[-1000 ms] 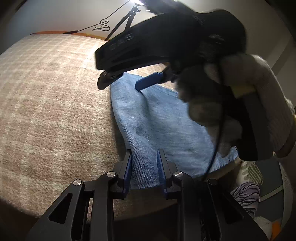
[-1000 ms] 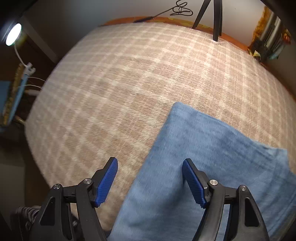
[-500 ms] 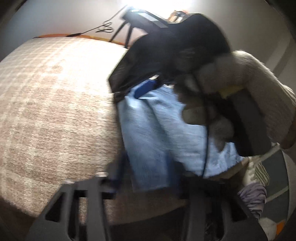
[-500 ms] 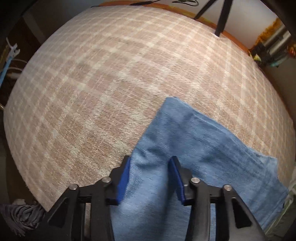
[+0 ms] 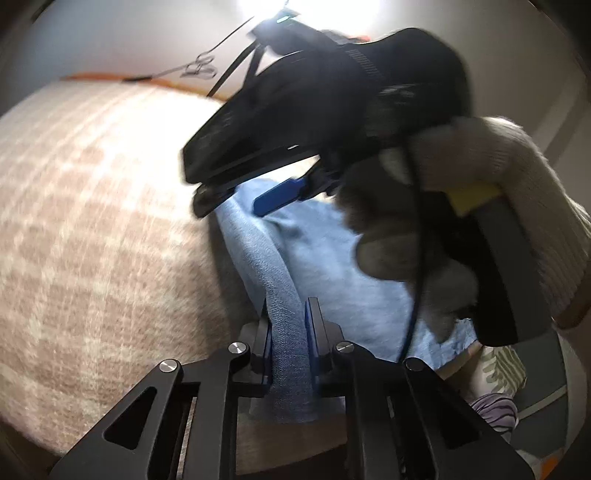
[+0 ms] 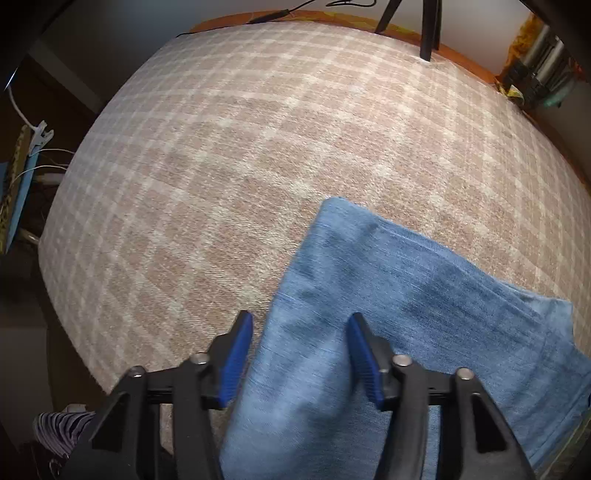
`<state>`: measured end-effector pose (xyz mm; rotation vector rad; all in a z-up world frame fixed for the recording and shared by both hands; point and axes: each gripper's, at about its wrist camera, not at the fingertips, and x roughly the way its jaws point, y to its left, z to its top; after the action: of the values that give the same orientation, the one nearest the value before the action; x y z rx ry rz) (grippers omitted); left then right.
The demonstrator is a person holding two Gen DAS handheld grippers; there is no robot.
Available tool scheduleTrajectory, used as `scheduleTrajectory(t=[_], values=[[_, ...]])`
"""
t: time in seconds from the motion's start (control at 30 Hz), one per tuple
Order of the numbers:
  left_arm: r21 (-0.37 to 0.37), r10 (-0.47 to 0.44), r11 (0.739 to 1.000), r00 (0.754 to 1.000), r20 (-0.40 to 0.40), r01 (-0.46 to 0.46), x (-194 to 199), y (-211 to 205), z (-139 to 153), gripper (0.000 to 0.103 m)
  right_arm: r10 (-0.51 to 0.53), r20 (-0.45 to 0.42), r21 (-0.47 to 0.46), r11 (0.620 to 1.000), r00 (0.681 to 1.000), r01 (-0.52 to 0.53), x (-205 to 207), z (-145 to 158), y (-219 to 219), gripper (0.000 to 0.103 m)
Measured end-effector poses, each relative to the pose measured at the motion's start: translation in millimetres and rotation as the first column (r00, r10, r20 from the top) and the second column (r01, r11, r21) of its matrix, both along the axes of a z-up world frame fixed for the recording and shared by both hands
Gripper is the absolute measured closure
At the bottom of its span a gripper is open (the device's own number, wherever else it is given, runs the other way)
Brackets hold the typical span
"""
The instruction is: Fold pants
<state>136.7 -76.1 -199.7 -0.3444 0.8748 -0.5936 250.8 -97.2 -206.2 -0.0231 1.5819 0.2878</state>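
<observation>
Light blue denim pants [image 5: 332,266] lie folded on a pink-and-cream checked bedspread [image 5: 92,221]. My left gripper [image 5: 288,332] is shut on a raised ridge of the pants' near edge. My right gripper [image 6: 299,354] is open, its blue pads either side of the pants' [image 6: 406,295] left edge, with the cloth between them. In the left wrist view the right gripper [image 5: 258,192] hovers over the far end of the pants, held by a hand in a pale glove [image 5: 498,184].
The bedspread [image 6: 258,147] covers a bed that drops off at the left and near edges. Tripod legs [image 6: 428,29] and a cable stand at the far edge. Striped cloth [image 5: 495,410] and patterned items lie off the bed at lower right.
My left gripper has closed on the pants' edge and lifted a ridge of cloth. My right gripper closed on the cloth half a second ago and has now opened again.
</observation>
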Motion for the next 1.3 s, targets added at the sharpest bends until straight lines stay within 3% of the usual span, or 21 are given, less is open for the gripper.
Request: scheduleTrajectory(t=[0.23, 0.3, 0.33, 0.43, 0.53, 0.77, 0.83, 0.97, 1.23, 1.3], values=[[0.024, -0.019, 1.0, 0.999, 0.048, 0.018, -8, -25, 13, 0.092, 0.053, -0.004, -0.016, 0.998, 0.999, -0.053, 1, 11, 3, 0.046], [0.029, -0.032, 0.999, 0.998, 0.059, 0.031, -10, -31, 16, 0.092, 0.063, 0.016, -0.019, 0.998, 0.998, -0.062, -4, 11, -3, 0.056], [0.029, -0.04, 0.999, 0.997, 0.061, 0.038, -11, -35, 17, 0.092, 0.061, 0.026, -0.029, 0.998, 0.998, -0.06, -5, 12, -7, 0.068], [0.034, -0.06, 0.998, 0.996, 0.074, 0.057, -12, -46, 22, 0.092, 0.057, 0.046, -0.029, 0.998, 0.997, -0.055, -11, 16, -25, 0.087], [0.034, -0.087, 0.996, 0.992, 0.087, 0.085, -15, -59, 30, 0.093, 0.038, 0.09, -0.001, 0.999, 0.995, -0.038, -18, 28, -46, 0.096], [-0.002, -0.164, 0.986, 0.98, 0.114, 0.165, -23, -97, 57, 0.093, -0.059, 0.206, 0.076, 0.996, 0.977, 0.044, -40, 72, -105, 0.1], [-0.022, -0.18, 0.983, 0.975, 0.127, 0.184, -23, -92, 64, 0.093, -0.101, 0.235, 0.105, 0.991, 0.967, 0.078, -49, 86, -130, 0.1], [-0.023, -0.235, 0.97, 0.959, 0.16, 0.242, -27, -122, 82, 0.093, -0.195, 0.281, 0.147, 0.976, 0.94, 0.158, -63, 102, -168, 0.1], [-0.044, -0.365, 0.926, 0.917, 0.161, 0.376, -36, -201, 100, 0.093, -0.327, 0.34, 0.177, 0.943, 0.882, 0.281, -101, 123, -259, 0.1], [-0.055, -0.401, 0.909, 0.903, 0.153, 0.413, -33, -209, 100, 0.088, -0.337, 0.343, 0.16, 0.941, 0.877, 0.299, -107, 121, -275, 0.1]])
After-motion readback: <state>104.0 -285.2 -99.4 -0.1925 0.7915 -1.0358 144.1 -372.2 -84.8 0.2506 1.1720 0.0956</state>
